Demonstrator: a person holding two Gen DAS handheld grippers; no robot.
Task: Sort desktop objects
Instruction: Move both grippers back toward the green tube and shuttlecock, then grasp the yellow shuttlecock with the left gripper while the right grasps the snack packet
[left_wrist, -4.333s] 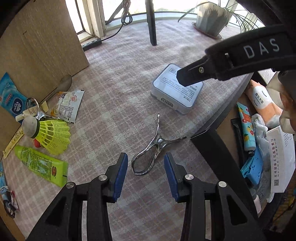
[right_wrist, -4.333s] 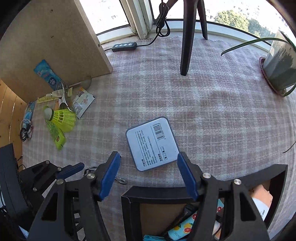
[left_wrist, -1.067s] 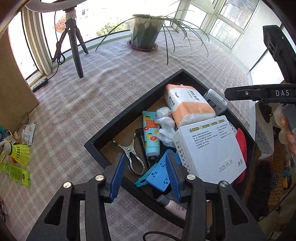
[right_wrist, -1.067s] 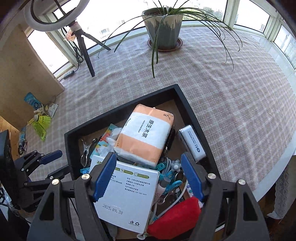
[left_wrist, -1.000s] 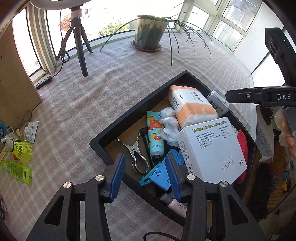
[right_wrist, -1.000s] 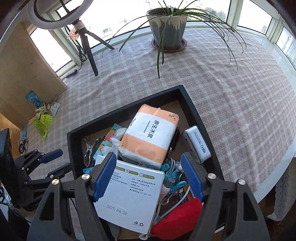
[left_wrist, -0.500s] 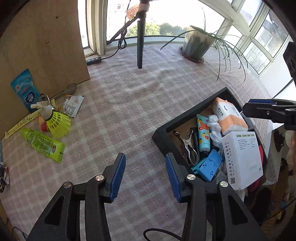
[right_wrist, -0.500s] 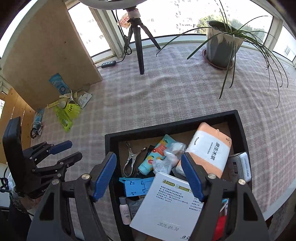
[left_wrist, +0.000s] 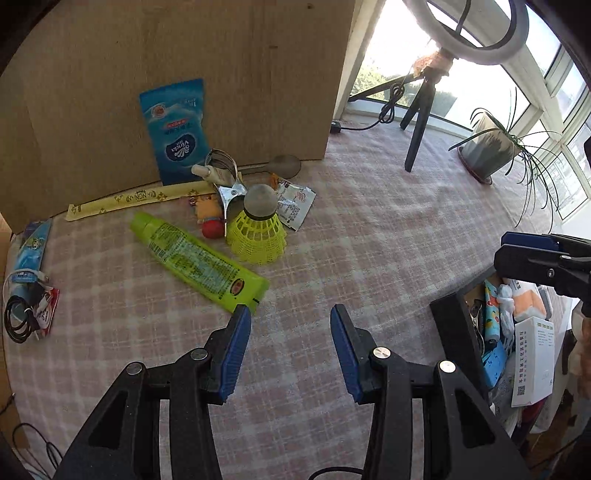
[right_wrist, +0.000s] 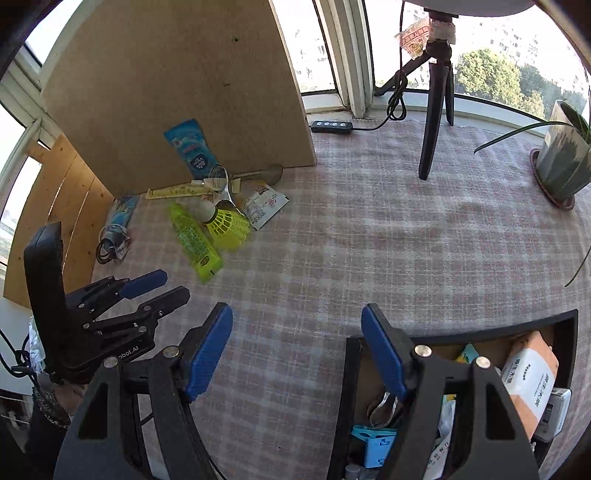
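Both grippers tilt down, left gripper empty; right gripper empty.

Box cut off by the right edge in the left view and by the bottom edge in the right view, contents partly behind the right tool. Small toy half hidden behind clip and shuttlecock; spoon handle hidden behind clutter. Print on green tube too small to read.
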